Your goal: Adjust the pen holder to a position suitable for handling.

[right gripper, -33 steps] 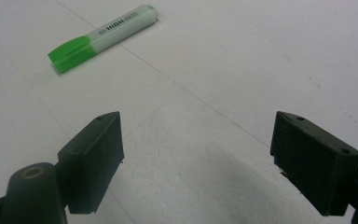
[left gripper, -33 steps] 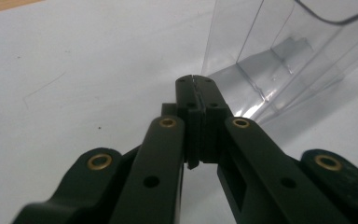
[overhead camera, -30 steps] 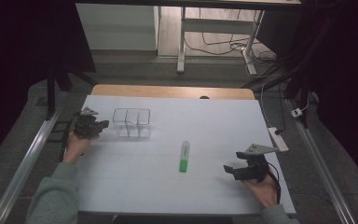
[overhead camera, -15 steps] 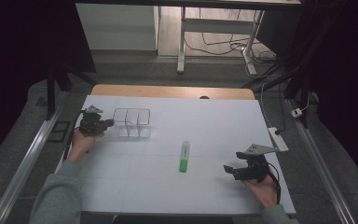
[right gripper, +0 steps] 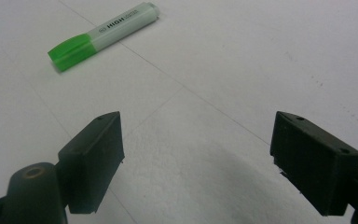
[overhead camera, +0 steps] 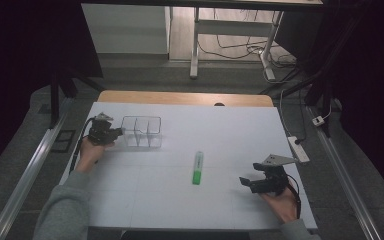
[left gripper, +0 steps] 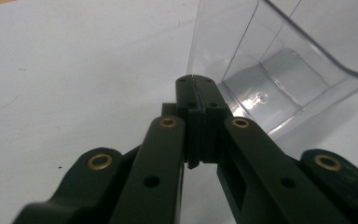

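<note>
Highlighter (overhead camera: 197,168) right of organiser (overhead camera: 141,131)

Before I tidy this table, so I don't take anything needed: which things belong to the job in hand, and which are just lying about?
In the job:
clear divided container, with the shut left gripper at its end
green highlighter, lying ahead of the open right gripper

Lying about:
white power strip at the table's right edge
cables on the floor beyond

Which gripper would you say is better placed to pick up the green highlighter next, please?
Probably the right. The right gripper is open and faces the green highlighter, with bare table between them. The left gripper is shut beside the clear plastic organizer, farther from the highlighter.
</note>
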The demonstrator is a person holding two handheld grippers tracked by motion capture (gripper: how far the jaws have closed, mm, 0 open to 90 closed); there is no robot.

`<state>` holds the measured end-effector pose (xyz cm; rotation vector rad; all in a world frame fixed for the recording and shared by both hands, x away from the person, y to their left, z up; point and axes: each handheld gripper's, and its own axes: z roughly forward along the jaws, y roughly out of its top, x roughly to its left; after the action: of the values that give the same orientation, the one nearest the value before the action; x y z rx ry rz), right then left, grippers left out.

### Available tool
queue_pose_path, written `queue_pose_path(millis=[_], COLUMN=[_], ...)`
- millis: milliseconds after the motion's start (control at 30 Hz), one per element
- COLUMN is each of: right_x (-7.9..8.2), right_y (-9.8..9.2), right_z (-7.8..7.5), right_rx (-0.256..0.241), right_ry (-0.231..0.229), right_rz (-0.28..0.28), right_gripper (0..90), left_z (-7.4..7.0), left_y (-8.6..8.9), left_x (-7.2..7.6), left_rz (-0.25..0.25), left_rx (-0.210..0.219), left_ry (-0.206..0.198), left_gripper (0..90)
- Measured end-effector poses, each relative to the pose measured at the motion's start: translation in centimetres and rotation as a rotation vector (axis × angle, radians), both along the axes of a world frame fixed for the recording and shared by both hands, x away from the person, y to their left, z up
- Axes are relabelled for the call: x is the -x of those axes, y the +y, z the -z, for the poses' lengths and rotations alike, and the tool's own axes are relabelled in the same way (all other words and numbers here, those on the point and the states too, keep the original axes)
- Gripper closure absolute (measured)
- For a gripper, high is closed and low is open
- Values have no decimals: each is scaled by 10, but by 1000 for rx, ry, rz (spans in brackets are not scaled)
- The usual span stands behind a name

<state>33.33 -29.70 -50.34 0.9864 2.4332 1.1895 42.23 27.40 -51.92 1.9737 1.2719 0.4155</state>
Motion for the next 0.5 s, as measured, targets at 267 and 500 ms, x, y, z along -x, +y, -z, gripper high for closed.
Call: queue_pose_path(millis=[267, 500], right_x=[0, 0], right_y=[1, 1], right_z=[0, 0], right_rx=[9, 9], right_ry=[2, 3], right_rz=[-1, -2], right_gripper=[165, 165], left_z=[2, 1], left_y=[-6, -14], left_x=[-2, -3], left_rz=[17, 36], left_rx=[0, -3], left_ry=[7, 12], left_gripper=[891, 891])
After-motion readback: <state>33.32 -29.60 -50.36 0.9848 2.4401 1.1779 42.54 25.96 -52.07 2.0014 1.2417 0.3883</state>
